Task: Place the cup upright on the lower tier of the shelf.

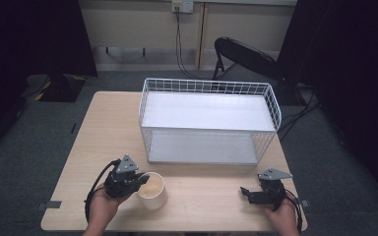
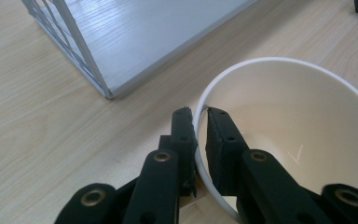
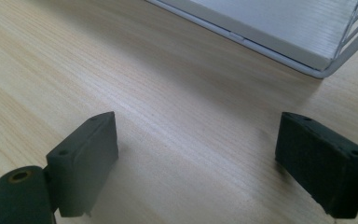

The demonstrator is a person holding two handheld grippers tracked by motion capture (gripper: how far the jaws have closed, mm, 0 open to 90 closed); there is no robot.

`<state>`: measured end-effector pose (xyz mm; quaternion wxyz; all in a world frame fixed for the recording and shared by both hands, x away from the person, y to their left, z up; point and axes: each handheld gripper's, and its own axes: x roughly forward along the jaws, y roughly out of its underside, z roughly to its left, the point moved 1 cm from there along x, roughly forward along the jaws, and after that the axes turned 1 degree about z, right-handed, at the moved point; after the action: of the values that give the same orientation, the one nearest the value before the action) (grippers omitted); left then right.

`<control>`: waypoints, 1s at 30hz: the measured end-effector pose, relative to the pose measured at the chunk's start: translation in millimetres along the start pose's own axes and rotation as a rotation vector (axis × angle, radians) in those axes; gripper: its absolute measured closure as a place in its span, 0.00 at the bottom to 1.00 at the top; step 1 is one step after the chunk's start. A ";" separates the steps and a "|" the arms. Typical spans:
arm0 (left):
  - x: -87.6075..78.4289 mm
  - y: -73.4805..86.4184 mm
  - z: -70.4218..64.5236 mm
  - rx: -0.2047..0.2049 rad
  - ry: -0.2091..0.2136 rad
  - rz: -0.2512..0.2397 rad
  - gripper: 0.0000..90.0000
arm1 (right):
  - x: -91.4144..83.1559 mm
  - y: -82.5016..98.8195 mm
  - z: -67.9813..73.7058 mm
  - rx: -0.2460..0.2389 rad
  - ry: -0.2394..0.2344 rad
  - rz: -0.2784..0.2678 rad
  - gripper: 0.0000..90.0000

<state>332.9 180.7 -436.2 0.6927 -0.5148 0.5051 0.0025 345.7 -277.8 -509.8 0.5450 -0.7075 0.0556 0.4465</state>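
Cup (image 2: 284,126) rim pinched between left gripper (image 2: 199,112) jaws.

The wire rack (image 1: 209,120) takes the far middle of the desk (image 1: 103,142) and blocks the way forward there. Its near side is open between the two shelves, so a claw could enter the lower shelf from the front. To the left of the rack the desk is bare and wide. The near strip between the paper cup (image 1: 152,190) and the right claw (image 1: 245,193) is also bare. The left claw (image 1: 142,179) is closed on the cup's rim, so that corner is occupied.
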 end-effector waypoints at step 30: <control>25.1 -36.2 -7.9 -0.059 -0.040 -0.130 0.91 | 0.0 0.0 0.0 0.000 0.000 0.000 0.14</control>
<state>358.7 145.0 -427.7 0.6861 -0.5663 0.4563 -0.0173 345.7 -277.8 -509.9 0.5451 -0.7075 0.0555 0.4463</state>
